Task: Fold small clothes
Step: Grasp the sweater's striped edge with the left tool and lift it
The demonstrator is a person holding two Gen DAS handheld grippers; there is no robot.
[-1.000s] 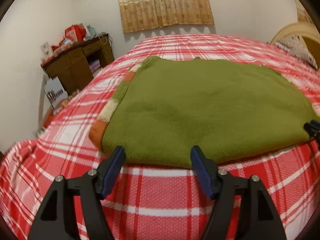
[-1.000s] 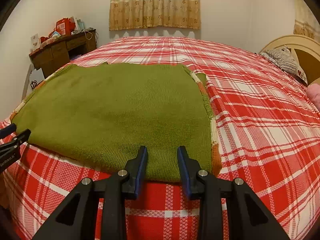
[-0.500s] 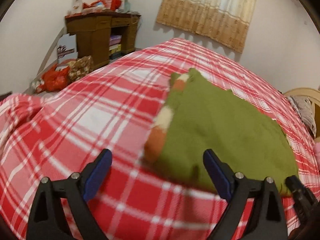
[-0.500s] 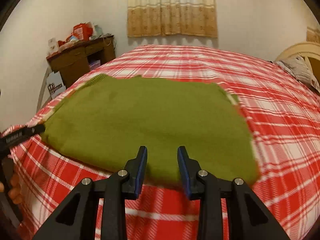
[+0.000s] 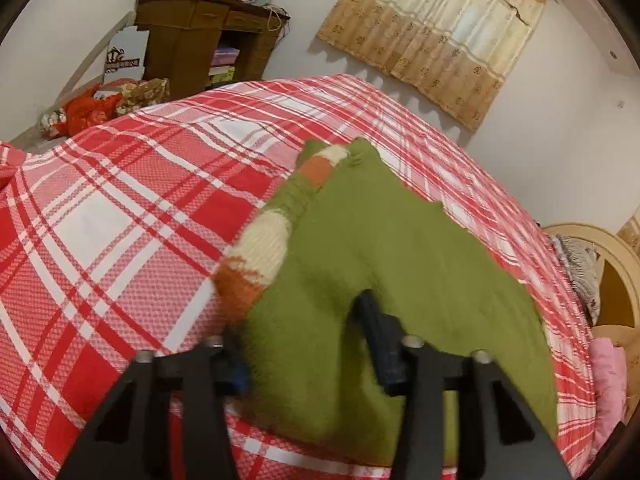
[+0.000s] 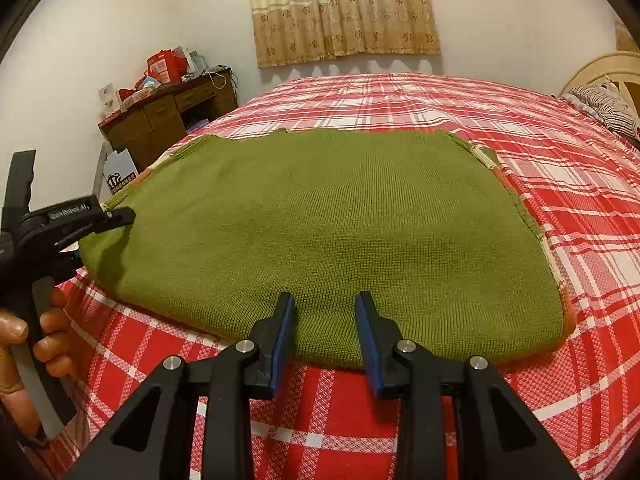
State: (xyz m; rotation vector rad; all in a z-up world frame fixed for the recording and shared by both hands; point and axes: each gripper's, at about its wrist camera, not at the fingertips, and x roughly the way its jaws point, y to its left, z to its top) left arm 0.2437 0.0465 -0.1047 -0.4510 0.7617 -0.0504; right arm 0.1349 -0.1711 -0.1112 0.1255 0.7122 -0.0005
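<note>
A green knitted sweater [image 6: 332, 224] with orange and cream striped sleeves lies folded flat on the red plaid bed [image 6: 560, 168]. In the left wrist view the sweater [image 5: 400, 260] fills the lower right, its striped sleeve [image 5: 264, 248] along the left edge. My left gripper [image 5: 304, 344] is open, its jaws straddling the sweater's near left corner; the left finger is partly hidden by cloth. It also shows in the right wrist view [image 6: 116, 216] at that corner. My right gripper [image 6: 324, 320] is open, jaws narrowly apart at the sweater's near edge, holding nothing.
A brown desk [image 6: 168, 120] with red boxes stands by the left wall. Bags [image 5: 92, 108] lie on the floor beside it. A curtain [image 6: 344, 8] hangs on the far wall. A headboard and pillow [image 6: 604, 100] are at the right. Pink cloth [image 5: 608, 384] lies at the bed's right edge.
My left gripper swung to the sweater's left corner and moved in over it, jaws narrowing around the cloth. My right gripper stayed at the near edge.
</note>
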